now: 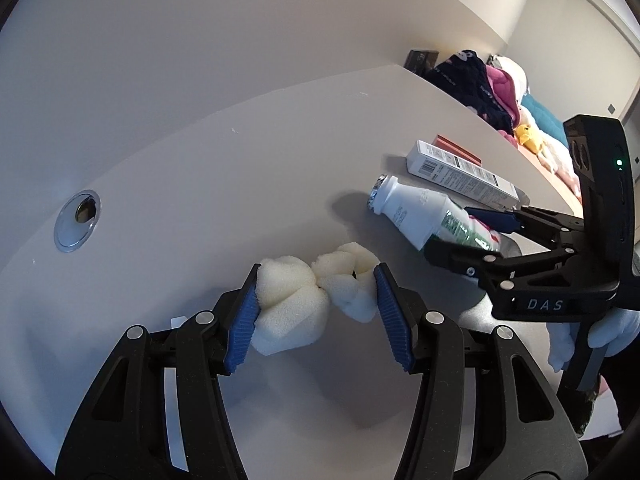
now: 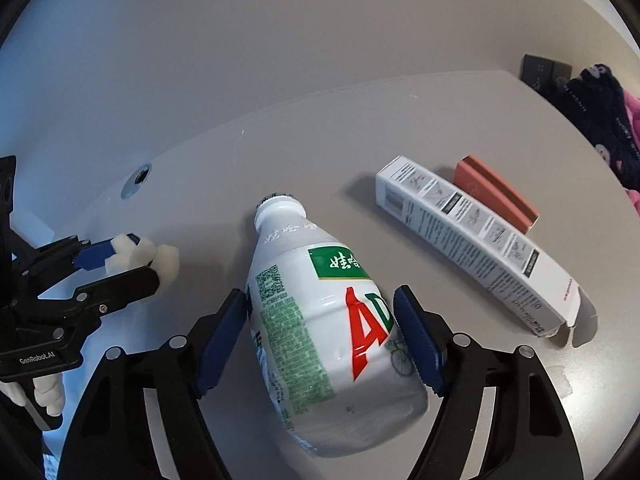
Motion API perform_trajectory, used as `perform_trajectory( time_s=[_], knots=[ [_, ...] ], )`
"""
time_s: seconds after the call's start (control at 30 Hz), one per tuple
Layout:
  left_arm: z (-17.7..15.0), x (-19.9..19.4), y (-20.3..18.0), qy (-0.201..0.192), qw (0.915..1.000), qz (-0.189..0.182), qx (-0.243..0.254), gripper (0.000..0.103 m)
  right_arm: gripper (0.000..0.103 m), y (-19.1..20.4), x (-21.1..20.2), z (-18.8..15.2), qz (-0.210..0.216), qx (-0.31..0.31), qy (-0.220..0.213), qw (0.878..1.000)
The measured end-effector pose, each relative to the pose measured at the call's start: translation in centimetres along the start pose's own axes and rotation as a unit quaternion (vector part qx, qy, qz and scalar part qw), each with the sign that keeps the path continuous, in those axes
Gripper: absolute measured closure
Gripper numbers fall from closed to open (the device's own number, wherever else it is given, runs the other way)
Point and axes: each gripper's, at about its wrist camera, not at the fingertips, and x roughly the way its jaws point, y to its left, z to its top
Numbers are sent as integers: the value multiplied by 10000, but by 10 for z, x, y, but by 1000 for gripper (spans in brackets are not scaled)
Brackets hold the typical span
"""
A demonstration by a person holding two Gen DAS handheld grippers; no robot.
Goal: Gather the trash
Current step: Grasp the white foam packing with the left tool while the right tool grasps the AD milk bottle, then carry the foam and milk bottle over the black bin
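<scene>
The bottle (image 2: 320, 320) looks empty, so probably light, stiff but dentable, and slick on its label; mid-body, where the right gripper (image 2: 320, 336) brackets it, seems the best hold. Its pads flank the body, contact unclear. It lies at six o'clock on the table (image 2: 360, 128), white with green and red print. The left gripper (image 1: 316, 316) squeezes a soft foam lump (image 1: 296, 304).

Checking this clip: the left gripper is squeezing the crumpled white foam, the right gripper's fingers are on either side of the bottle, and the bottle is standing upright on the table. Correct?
Not quite. The bottle is lying on its side on the table, not upright; the right wrist view shows this. The rest holds: left gripper squeezes the foam, and the right gripper has fingers either side of the bottle.
</scene>
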Motion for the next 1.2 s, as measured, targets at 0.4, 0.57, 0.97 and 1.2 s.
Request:
perform_trajectory(
  time_s=[0.4, 0.57, 0.97, 1.2],
  knots=[
    [-3, -15, -7, -126, 9999, -8, 28, 49, 41, 8, -8, -15, -53, 69, -85, 9999],
    [-3, -24, -16, -205, 9997, -79, 99, 49, 42, 5, -29, -23, 13, 220, -247, 9995],
    [2, -40, -62, -409, 9969, -393, 542, 49, 42, -13, -97, -43, -8, 652, -776, 9949],
    [5, -43, -98, -485, 9929, -663, 858, 48, 42, -24, -130, -61, -177, 893, -1047, 9903]
  ],
)
